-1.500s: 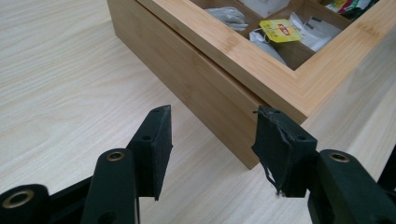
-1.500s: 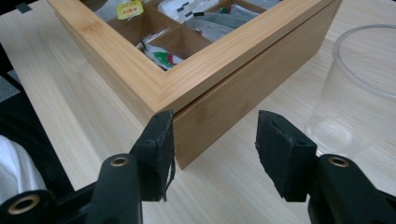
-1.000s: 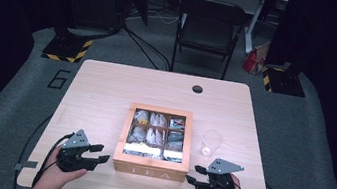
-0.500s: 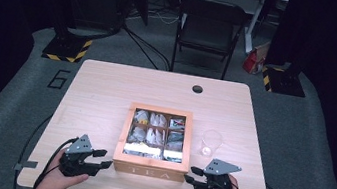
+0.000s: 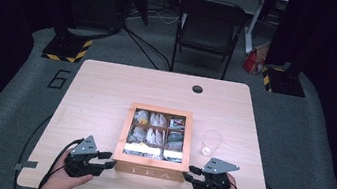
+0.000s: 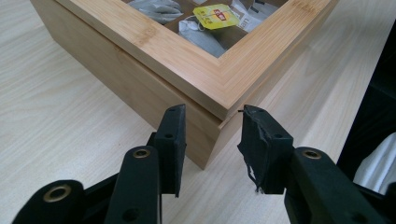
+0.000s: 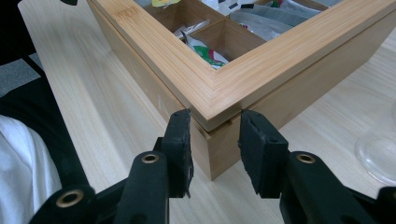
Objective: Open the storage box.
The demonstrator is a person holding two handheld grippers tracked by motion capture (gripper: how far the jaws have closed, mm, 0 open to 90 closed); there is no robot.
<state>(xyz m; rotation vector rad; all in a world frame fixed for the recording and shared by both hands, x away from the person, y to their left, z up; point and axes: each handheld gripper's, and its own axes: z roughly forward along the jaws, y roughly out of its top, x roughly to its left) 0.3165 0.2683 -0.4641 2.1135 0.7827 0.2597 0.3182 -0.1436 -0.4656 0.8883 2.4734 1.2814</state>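
Both grippers' jaws closing around one tea box (image 5: pixel 151 165) corners.

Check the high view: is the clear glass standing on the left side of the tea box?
No. The glass stands right of the tea box, near the right gripper.

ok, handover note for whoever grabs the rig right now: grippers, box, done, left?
Left gripper: jaws just been closing, straddling the near-left corner of the tea box; pads look just short of the wood.
Right gripper: jaws also closing, astride the near-right corner, small gaps visible.
Box sits mid-table near the front edge, lid shut, tea bags visible through its window. Empty glass stands to its right.
Done: both grippers lined up on the corners.
Left: probably grip and raise the lid.
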